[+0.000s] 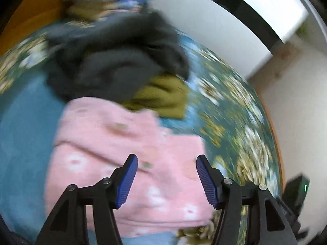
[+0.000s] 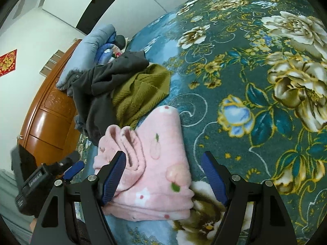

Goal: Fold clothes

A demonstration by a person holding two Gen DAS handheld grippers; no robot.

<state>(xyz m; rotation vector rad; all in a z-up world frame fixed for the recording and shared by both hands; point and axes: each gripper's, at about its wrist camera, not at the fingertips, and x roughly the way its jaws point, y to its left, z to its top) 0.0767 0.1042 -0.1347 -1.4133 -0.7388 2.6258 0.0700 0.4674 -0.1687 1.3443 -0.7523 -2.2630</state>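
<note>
While both tongs hang wide apart and empty, a folded pink garment [image 2: 155, 163] lies on the flowered blanket [image 2: 255, 102].

From the right wrist, the right gripper [image 2: 163, 175] hovers over the folded garment, with the left gripper [image 2: 71, 169] just beside it. Beyond it, touching its far end, a grey garment [image 2: 98, 94] and an olive sweater [image 2: 139, 94] lie heaped. The left wrist view is blurred; its gripper [image 1: 166, 180] is above the pink cloth.
</note>
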